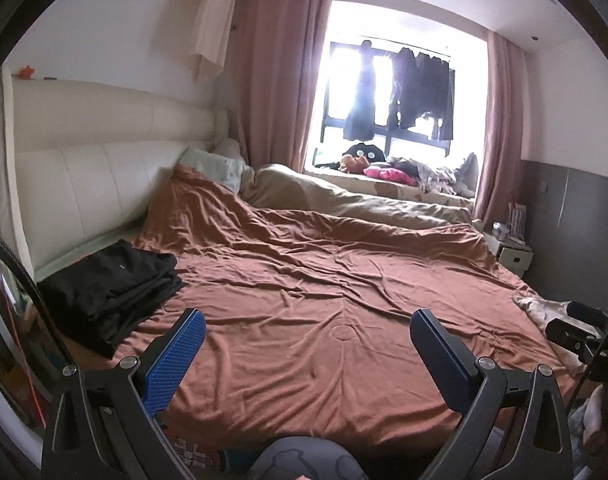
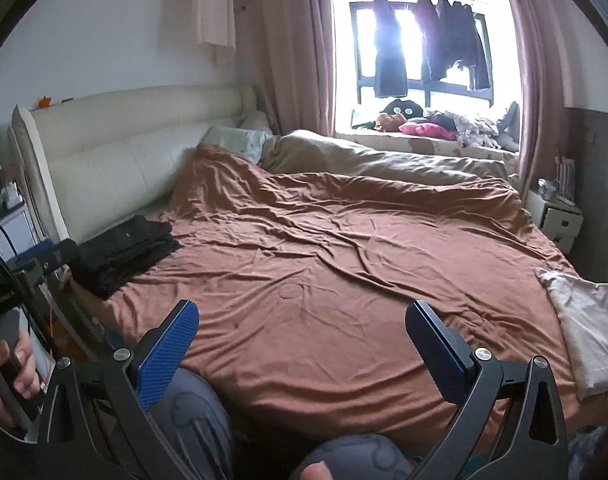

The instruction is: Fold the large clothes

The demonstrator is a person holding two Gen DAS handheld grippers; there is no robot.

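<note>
Both tongs look alike: the left tongs (image 1: 307, 332) and right tongs (image 2: 302, 322) have black angular frames with silver round screws at the pivots, and blue ribbed pads (image 1: 176, 356) (dark navy from behind). Grey patterned trousers (image 2: 196, 412) cover the knees below them.

A stack of black clothes (image 1: 108, 286) lies folded at the left edge of the bed, near the headboard, on the brown cover. Its layers sit one on another, edges roughly lined up, with a small pale mark on top. In the right wrist view the same stack (image 2: 130, 248) lies flat. A pale beige garment (image 2: 587, 320) lies loosely spread at the right edge of the bed, wrinkled and unfolded.
</note>
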